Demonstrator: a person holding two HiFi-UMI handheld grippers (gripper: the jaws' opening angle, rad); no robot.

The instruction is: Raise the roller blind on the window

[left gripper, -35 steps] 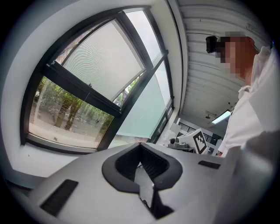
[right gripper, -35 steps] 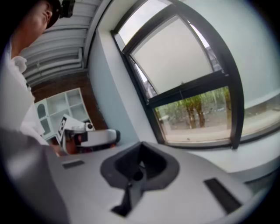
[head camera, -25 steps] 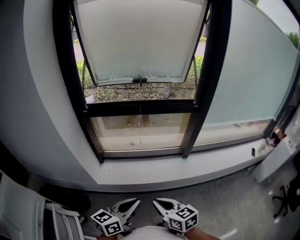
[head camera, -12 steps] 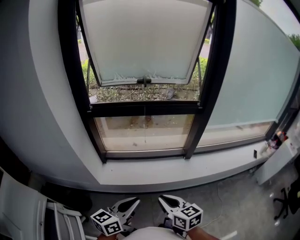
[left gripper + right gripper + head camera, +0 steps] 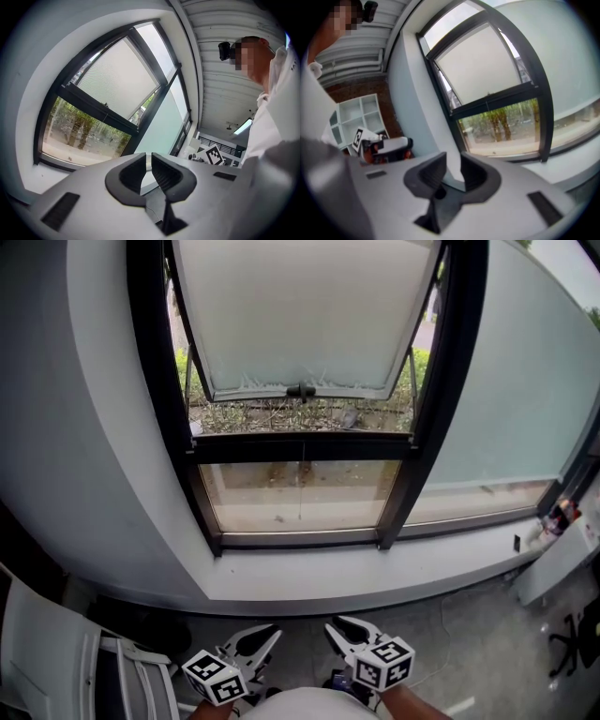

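While both pairs of fingers hang low in front of us, well short of the window, we judge the step in hand to be the reach toward whatever drives the roller blind (image 5: 300,315). To do it well, we first need to settle what that control is. A thin cord (image 5: 300,491) seems to hang before the lower pane, near the middle of the window frame (image 5: 300,448), but it is too fine for us to tell whether it is a pull cord or a loop. We would bring one hand up to it squarely, open those fingers enough to pass round it, and close on it low down so that there is room for a long, straight pull.

The left fingers (image 5: 126,176) have just been opening and stand barely parted, with only a slim slit between them and nothing in it. The right fingers (image 5: 477,172) have just been opening too; they stand clearly apart and are likewise empty.

We take the pale sheet filling the upper part of the centre window for the blind. Its lower edge sits just above the black crossbar, with greenery showing between them. It lies well apart from both pairs of fingers, ahead and above, with the sill (image 5: 375,570) and a strip of floor between.
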